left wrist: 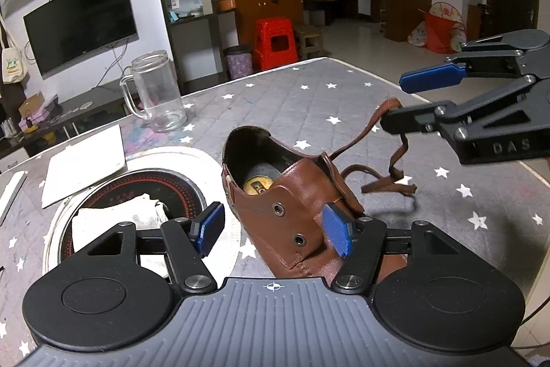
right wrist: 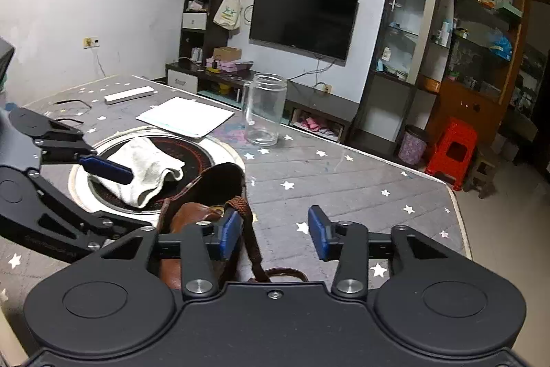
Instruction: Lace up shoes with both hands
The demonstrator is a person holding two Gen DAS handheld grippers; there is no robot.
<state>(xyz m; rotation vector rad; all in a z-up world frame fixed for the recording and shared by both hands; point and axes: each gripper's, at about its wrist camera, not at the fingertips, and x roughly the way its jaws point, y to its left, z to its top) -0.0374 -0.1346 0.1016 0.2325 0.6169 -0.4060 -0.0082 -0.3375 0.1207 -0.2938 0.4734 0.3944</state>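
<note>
Jaws apart, lace [right wrist: 248,229] unclamped

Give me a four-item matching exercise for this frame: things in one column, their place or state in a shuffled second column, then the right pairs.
Things
1. brown shoe
2. white sock
3. glass jar
4. lace

Place or state
A. standing empty behind the white pad
B. lying crumpled on the round burner
C. trailing loose over the starred cloth
D. between the left gripper's open jaws, two side eyelets empty

Pairs: 1-D, 2-B, 3-A, 4-C
</note>
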